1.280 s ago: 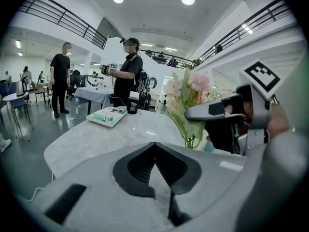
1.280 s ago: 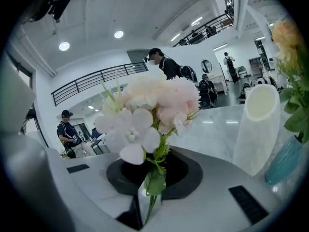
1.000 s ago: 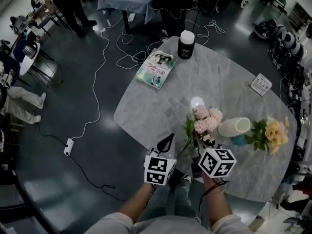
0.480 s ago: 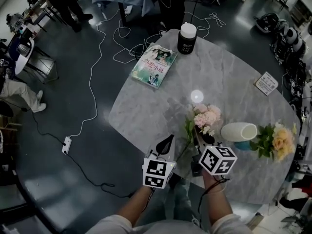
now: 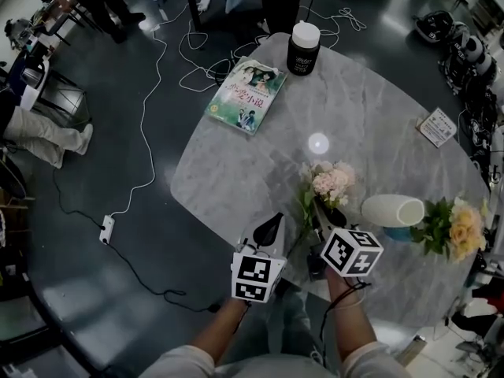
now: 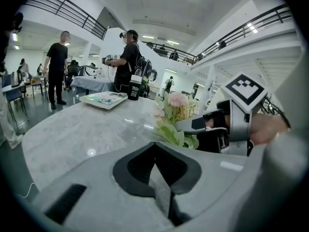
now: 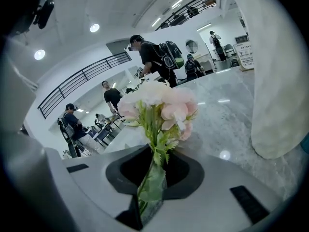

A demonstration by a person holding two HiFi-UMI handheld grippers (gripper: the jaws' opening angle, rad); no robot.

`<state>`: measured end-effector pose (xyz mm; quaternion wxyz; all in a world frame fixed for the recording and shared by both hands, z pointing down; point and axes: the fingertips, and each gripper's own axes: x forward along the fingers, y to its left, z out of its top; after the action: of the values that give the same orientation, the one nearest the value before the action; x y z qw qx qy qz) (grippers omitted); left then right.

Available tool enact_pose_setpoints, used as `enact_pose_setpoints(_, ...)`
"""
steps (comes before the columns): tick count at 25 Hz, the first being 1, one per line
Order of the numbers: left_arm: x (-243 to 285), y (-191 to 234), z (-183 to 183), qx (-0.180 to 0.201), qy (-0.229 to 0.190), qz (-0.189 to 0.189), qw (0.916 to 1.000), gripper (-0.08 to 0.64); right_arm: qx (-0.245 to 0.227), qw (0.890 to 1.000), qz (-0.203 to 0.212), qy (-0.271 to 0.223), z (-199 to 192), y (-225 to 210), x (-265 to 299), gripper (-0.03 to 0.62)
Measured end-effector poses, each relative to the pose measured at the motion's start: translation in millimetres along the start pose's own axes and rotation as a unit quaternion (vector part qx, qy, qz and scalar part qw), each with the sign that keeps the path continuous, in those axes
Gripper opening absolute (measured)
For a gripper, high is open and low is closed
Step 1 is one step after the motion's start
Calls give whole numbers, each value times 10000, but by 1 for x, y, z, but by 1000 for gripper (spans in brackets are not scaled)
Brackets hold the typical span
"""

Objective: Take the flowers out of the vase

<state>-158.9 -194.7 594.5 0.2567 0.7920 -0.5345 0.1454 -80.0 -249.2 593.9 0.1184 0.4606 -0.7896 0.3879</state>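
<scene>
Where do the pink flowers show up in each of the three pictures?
Head view: flowers, just right of centre.
Left gripper view: flowers, right of centre, mid-height.
Right gripper view: flowers, centre, close up.
Shared landmark: the marble table.

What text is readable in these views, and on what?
Nothing reads cleanly.
Book: Chinese cover title, too small to read.
Black jar: white label print, blurred.
Card: print too small.
Standing sign: blurred.

The vase runs off the view's edge; card print seems unreadable.
</scene>
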Motion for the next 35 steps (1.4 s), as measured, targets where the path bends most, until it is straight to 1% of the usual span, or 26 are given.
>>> enact_pose_setpoints(5, 0, 1, -1, 6, -5, -5, 10000, 9, -35, 10000, -78, 1, -1, -1, 3, 49)
enact_pose_setpoints(9, -2, 0, 0, 10, -28, -16, 10000, 9, -32, 9998, -184, -51, 1, -3, 0, 98)
enact_pose_setpoints(16, -8, -4, 3, 30, -77, -45, 10000, 9, -44, 9998, -193, -33, 3, 3, -8, 148)
enact_pose_setpoints(24, -16, -10, 8, 35, -156, -50, 9999, 9, -74, 9994, -339, -2, 4, 1, -19, 210)
enact_pose_setpoints(35, -29, -21, 15, 1, -300, -54, 9995, 9, -71, 9988, -467, -95, 9, -2, -41, 230)
